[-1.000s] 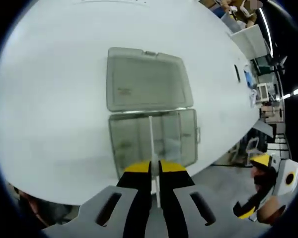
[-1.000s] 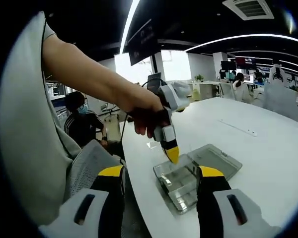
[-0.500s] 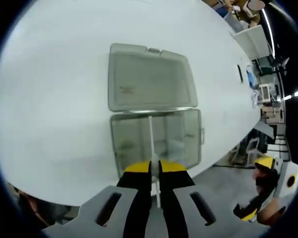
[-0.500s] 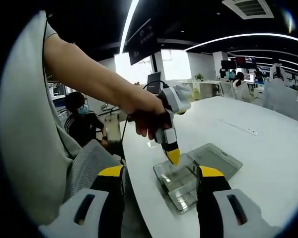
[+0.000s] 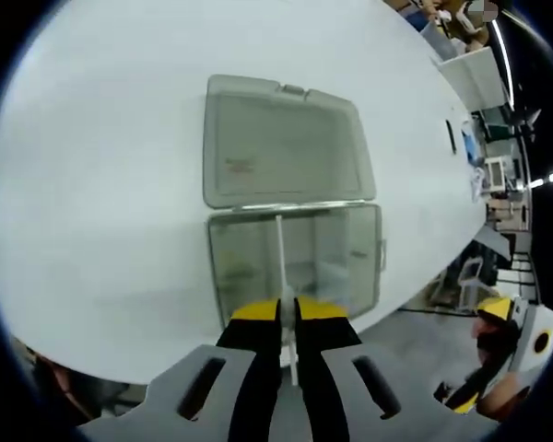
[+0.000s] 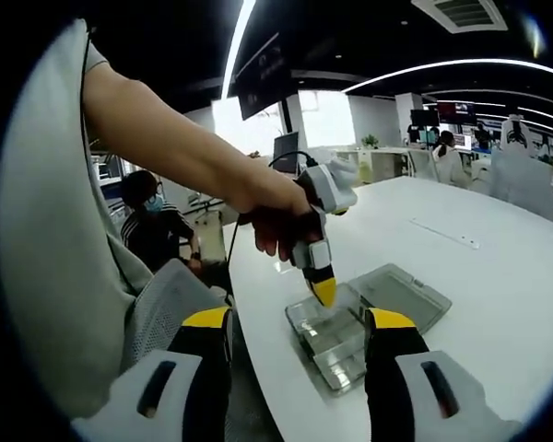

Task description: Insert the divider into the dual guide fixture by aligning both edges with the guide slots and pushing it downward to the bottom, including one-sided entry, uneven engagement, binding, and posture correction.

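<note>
A clear plastic box lies on the white table, its hinged lid folded flat open beyond it. My left gripper is shut on a thin pale divider, seen edge-on and running down into the box's middle. In the right gripper view, a hand holds the left gripper nose-down over the box, with the lid to its right. My right gripper hangs open near the table's edge, apart from the box, with nothing between its jaws.
The box sits close to the table's near edge. A small dark strip lies farther along the table. A person sits behind the table's end. Desks, screens and other people are in the background.
The left gripper has sunk slightly toward the box with the divider, so box and lid look a little larger. The right gripper has stayed put.
</note>
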Motion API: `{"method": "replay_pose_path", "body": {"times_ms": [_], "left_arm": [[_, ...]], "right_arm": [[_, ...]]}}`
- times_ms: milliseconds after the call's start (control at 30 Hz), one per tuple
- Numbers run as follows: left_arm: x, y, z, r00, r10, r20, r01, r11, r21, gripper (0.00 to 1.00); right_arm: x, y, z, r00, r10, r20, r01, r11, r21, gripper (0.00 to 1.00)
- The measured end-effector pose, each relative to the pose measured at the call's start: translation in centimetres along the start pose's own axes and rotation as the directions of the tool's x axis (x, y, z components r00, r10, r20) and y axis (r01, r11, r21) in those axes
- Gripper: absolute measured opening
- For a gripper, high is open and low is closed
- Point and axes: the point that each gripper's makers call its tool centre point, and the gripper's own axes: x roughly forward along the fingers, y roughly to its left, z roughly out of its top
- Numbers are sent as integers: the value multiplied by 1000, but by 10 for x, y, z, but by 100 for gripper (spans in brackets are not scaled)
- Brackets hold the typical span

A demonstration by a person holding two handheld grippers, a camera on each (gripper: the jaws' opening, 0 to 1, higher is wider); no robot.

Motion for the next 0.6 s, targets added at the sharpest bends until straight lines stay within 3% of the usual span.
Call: {"method": "replay_pose_path", "body": {"times_ms": [600], "left_arm": [[6,3,0,1000,18,-17,-18,1000,3,1]], "right_arm": [[-1,-5,-1,1000,-6,6,6,1000,16,55]]}}
